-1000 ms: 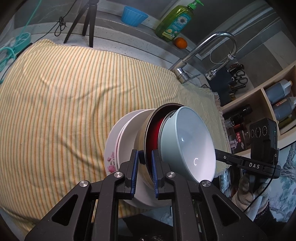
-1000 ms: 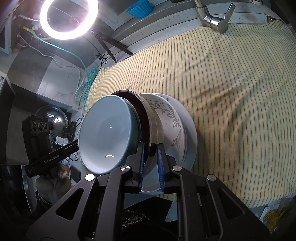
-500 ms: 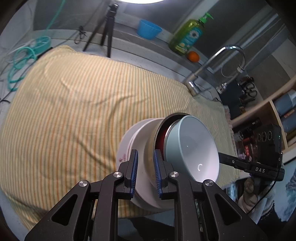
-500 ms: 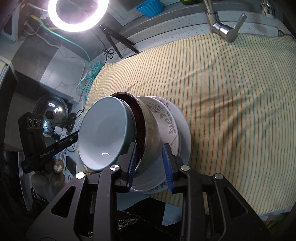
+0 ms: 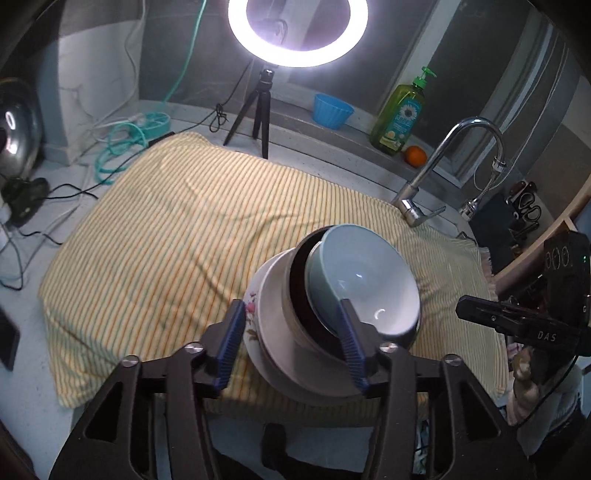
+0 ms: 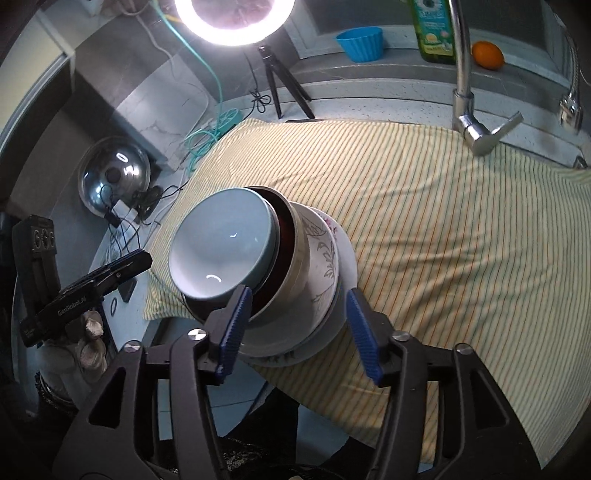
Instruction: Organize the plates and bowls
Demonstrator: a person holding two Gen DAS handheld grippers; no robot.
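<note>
Left wrist: hand-held gripper (image 5: 291, 339) opening, straddling stacked bowls (image 5: 354, 291), untouched.

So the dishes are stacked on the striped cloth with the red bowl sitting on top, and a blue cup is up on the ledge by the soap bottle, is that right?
Not quite. The top of the stack is the light blue bowl; the red bowl sits under it, as the right wrist view shows. The rest holds: the stack is on the striped cloth, and the blue cup is on the ledge by the soap bottle.

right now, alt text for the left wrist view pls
A stack of nested plates and bowls, pale blue bowl on top, sits on a striped cloth. The left gripper is opening, clear of it.
</note>
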